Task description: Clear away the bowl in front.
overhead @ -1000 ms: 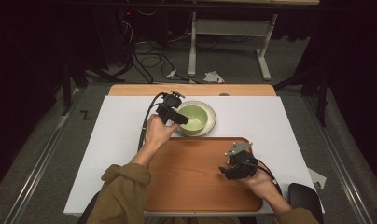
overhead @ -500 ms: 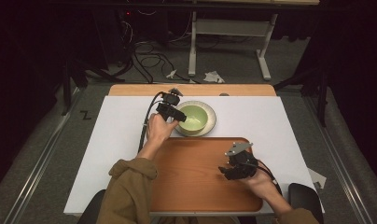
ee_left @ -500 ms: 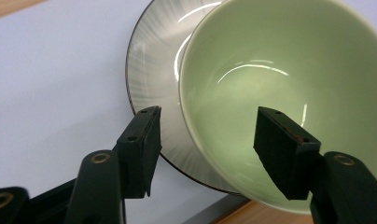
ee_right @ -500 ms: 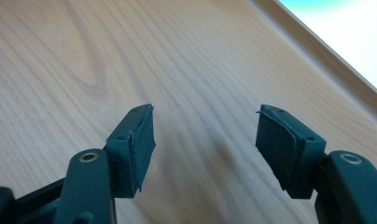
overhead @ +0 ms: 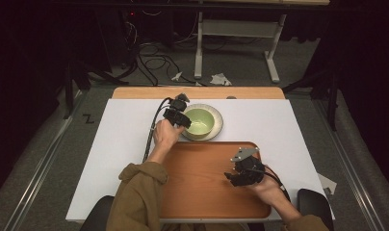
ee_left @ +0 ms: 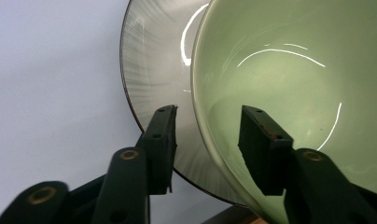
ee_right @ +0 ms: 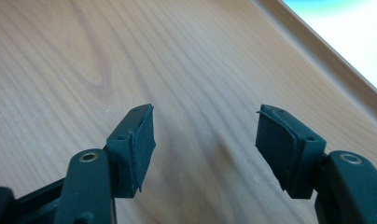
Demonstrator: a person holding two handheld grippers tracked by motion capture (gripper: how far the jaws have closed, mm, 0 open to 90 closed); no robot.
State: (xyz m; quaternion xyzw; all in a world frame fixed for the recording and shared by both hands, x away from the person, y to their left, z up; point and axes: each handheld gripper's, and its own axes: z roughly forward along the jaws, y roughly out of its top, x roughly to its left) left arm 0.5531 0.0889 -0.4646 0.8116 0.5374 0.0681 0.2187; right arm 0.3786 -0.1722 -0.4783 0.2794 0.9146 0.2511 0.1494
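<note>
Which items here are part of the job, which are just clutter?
In play:
- green bowl, its rim between the closing left gripper jaws, pads not yet pressing
- plate under it
- wooden tray

Lying about:
- paper scraps on the floor
- floor cables

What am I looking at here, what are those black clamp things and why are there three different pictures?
A person sits at a table holding a hand-operated two-jaw gripper in each hand. The high view looks down from above; the other two come from small cameras riding on each gripper, looking along its jaws.

On the table lie a wooden tray and, behind it, a green bowl standing on a grey plate.

The left gripper has just been closing over the bowl's rim: one jaw is inside the bowl, the other outside above the plate, with gaps still visible, so nothing is gripped yet. The right gripper hangs open over the tray, holding nothing.
</note>
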